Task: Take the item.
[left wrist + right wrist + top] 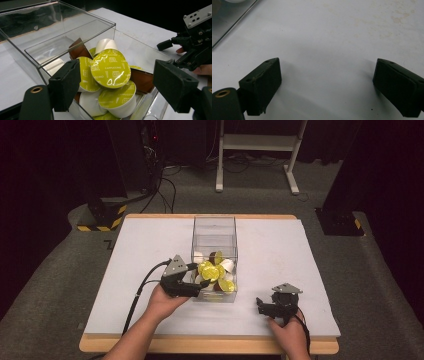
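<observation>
On the broad white matte table top [280, 270] stands a clear, hard-walled acrylic box [214, 227] whose near end is heaped with small glossy coffee capsules [111, 68], white or brown plastic cups under lime-green foil lids. The left gripper [112, 87] is at that near end with its black padded jaws wide apart around the topmost capsule, so picking one out looks the step in hand, and next it must close squarely on the slippery rim. The right gripper [327, 85] hangs spread and empty over bare table just right of the box
</observation>
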Available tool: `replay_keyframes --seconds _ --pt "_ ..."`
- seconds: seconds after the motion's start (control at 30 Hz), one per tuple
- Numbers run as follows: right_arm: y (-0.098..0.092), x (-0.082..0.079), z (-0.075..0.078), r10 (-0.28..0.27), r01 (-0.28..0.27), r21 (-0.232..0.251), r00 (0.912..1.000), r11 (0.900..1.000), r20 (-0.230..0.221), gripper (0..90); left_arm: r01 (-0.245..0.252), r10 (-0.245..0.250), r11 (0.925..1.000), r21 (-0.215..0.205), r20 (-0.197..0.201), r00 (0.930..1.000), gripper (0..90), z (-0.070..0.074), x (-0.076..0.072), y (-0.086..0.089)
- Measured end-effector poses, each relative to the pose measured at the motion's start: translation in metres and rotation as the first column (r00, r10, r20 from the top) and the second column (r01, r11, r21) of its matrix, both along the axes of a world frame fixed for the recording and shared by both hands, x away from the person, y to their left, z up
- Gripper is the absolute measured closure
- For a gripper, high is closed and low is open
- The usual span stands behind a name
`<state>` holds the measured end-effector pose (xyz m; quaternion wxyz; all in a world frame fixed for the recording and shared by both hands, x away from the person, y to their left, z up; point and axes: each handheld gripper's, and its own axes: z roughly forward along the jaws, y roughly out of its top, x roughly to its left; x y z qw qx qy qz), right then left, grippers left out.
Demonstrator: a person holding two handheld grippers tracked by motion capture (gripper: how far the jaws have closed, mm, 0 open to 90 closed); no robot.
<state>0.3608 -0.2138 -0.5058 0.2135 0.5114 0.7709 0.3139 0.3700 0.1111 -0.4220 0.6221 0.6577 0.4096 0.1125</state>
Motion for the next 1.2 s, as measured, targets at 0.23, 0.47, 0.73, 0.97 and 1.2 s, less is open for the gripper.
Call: replay_keyframes --seconds 0.23,0.47,0.73,0.97,1.2 --pt "0.000 0.000 0.000 0.001 -0.001 -0.001 1.0000 1.000 0.001 8.1 -0.001 0.001 0.9998 0.019 -0.017 0.9999 23.7 -0.002 0.006 -0.006" --pt "0.000 0.000 0.000 0.001 -0.001 -0.001 1.0000 1.000 0.001 8.1 0.002 -0.002 0.9990 0.044 -0.010 1.0000 24.0 -0.003 0.009 -0.012" --pt "0.000 0.000 0.000 0.001 -0.001 -0.001 1.0000 1.000 0.001 8.1 -0.005 0.006 0.9968 0.080 -0.010 0.9999 24.7 -0.006 0.013 -0.018" --pt "0.000 0.000 0.000 -0.001 0.001 0.000 1.0000 1.000 0.001 8.1 0.000 0.003 0.9944 0.106 -0.025 0.9997 25.1 -0.010 0.018 -0.024" --pt "0.000 0.000 0.000 -0.001 0.001 -0.001 1.0000 1.000 0.002 8.1 -0.001 0.005 0.9877 0.156 -0.024 0.9997 26.7 -0.014 0.021 -0.032"
